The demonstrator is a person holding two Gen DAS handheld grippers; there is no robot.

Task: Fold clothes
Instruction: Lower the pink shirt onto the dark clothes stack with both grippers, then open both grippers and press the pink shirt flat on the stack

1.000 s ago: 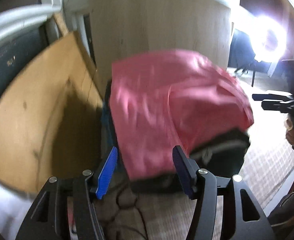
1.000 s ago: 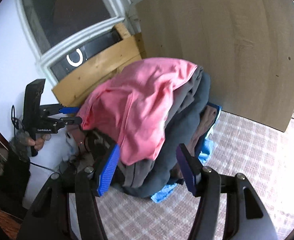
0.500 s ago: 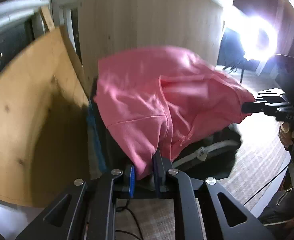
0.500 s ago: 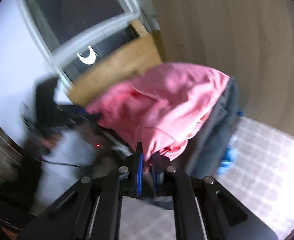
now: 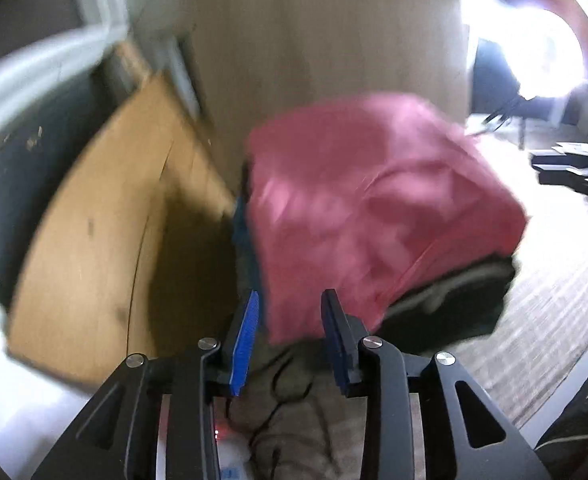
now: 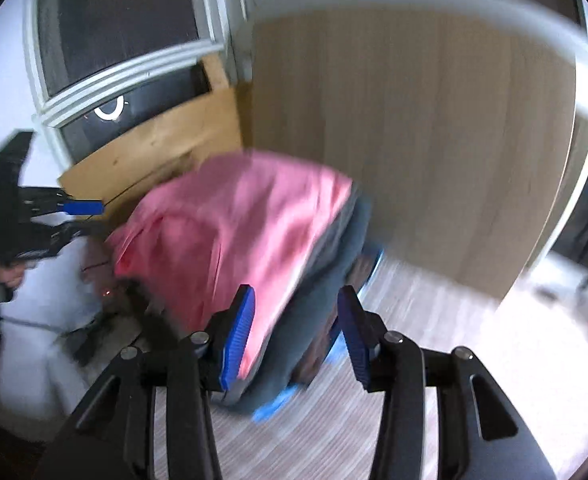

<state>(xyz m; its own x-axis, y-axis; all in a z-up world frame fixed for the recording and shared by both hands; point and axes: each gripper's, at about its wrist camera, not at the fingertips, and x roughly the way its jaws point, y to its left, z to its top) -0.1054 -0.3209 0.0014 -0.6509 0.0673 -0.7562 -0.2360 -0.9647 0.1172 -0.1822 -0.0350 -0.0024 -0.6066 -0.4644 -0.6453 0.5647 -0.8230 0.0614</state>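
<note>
We see the crumpled pink cotton garment (image 5: pixel 374 208) topping a pile of dark clothes (image 6: pixel 318 312) against the pale wooden board (image 6: pixel 434 140) | left gripper (image 5: pixel 289 336) jaws opening, holding nothing | right gripper (image 6: pixel 294 332) jaws opening, holding nothing.

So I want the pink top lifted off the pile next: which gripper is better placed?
Probably the left gripper: the pink top hangs between its opening jaws. The right gripper faces grey clothes.
</note>
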